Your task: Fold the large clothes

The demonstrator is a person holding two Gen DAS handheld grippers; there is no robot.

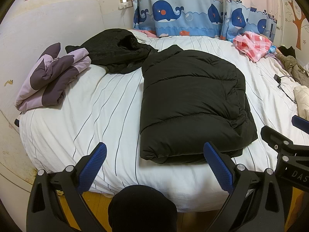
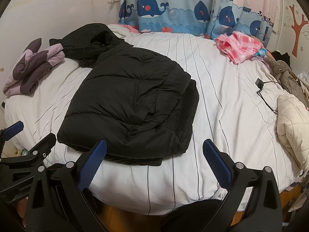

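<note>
Both grippers hang at the foot of the bed (image 1: pixel 81 119), and neither is touching any cloth. The left gripper (image 1: pixel 154 164) has its blue-padded fingers (image 1: pixel 94 166) spread wide with nothing between them, over the near edge of the striped white cover. The right gripper (image 2: pixel 154 162) is spread just as wide and just as empty, its left finger in front of the jacket's near hem in its own view.

The black puffer jacket (image 1: pixel 193 104) lies folded into a thick, roughly square bundle in the middle of the bed, layers stacked at its right edge. From the left camera it sits at about one o'clock, just beyond the right finger; from the right camera (image 2: pixel 131 100) it sits at eleven o'clock.

At ten o'clock from the bundle a second black garment (image 1: pixel 117 52) lies crumpled, its edge close to the jacket's collar, though whether they touch is hard to say. Farther out at nine o'clock is a folded purple and lilac piece (image 1: pixel 50 77).

At two o'clock, by the whale curtain (image 1: pixel 173 13), a pink checked plastic bag (image 2: pixel 239 44) lies slumped; what it contains is not visible. At three o'clock a black charger (image 2: pixel 259 82) trails its cable toward a cream quilted item (image 2: pixel 291 119) at the bed's edge.
</note>
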